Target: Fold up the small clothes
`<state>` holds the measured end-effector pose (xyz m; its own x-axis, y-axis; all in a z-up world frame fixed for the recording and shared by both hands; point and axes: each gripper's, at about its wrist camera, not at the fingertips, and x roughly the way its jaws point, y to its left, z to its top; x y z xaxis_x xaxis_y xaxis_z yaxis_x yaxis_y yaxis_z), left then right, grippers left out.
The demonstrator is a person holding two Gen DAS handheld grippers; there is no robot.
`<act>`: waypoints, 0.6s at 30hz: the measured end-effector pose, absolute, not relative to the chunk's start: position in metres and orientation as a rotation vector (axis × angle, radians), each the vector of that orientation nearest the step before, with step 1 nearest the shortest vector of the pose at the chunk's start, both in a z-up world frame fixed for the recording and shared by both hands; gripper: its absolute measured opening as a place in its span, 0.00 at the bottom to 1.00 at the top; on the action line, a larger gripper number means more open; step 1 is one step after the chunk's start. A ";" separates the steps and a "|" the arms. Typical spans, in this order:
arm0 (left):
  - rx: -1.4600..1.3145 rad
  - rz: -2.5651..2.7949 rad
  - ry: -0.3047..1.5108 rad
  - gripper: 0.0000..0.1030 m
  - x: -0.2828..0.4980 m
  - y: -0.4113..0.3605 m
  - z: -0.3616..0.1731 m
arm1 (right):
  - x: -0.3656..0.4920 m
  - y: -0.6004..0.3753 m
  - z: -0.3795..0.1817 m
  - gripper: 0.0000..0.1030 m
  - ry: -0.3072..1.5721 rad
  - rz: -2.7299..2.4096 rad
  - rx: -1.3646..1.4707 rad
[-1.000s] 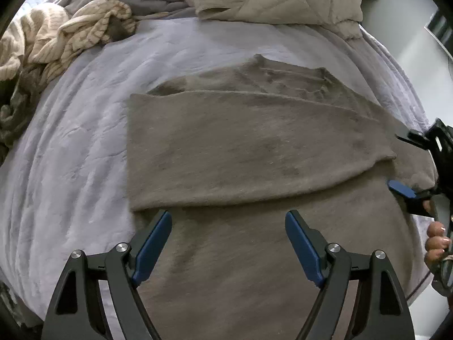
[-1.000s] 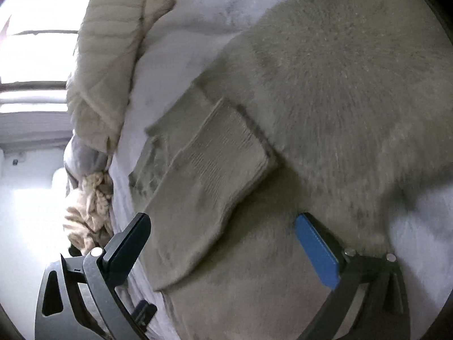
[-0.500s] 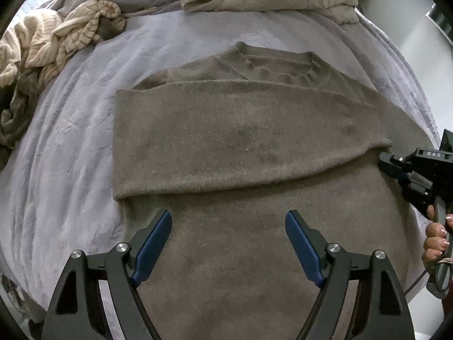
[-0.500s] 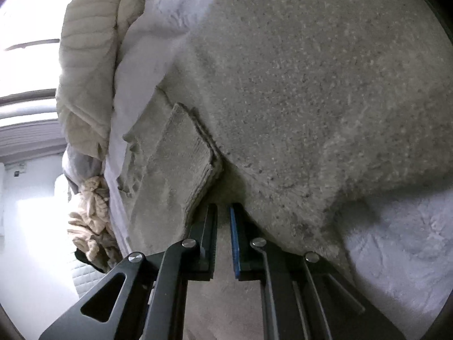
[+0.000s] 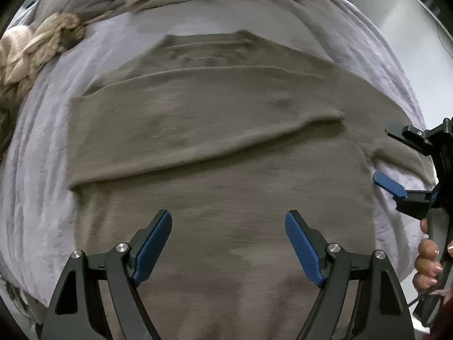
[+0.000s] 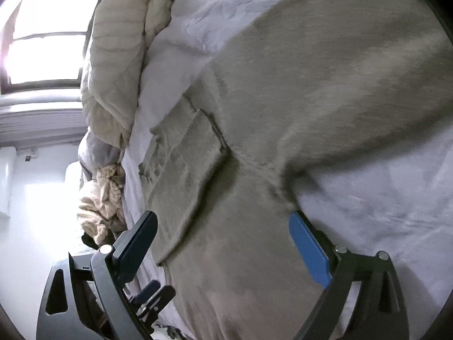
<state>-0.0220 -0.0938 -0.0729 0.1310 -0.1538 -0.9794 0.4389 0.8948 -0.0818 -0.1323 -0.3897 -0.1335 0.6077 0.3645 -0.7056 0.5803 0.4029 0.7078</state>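
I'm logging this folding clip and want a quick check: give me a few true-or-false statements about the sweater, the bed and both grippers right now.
1. The left gripper is open, holding nothing. True.
2. The right gripper is clamped on the sweater. False: its fingers are spread apart, gripping nothing.
3. One sleeve lies folded across the sweater's body. True.
4. The sweater lies on a wooden table. False: it lies on a lavender bedspread.
5. A cream knit garment sits bunched to one side of the sweater. True.
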 end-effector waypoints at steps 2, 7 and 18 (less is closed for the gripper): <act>0.264 -0.455 1.380 0.81 -0.027 -0.108 -0.073 | -0.147 -0.399 -0.133 0.93 0.965 -0.189 1.209; 0.310 -0.503 1.394 0.81 -0.034 -0.143 -0.077 | -0.188 -0.436 -0.126 0.93 0.922 -0.300 1.212; 0.345 -0.568 1.390 0.81 -0.031 -0.211 -0.091 | -0.289 -0.547 -0.111 0.76 0.687 -0.627 1.316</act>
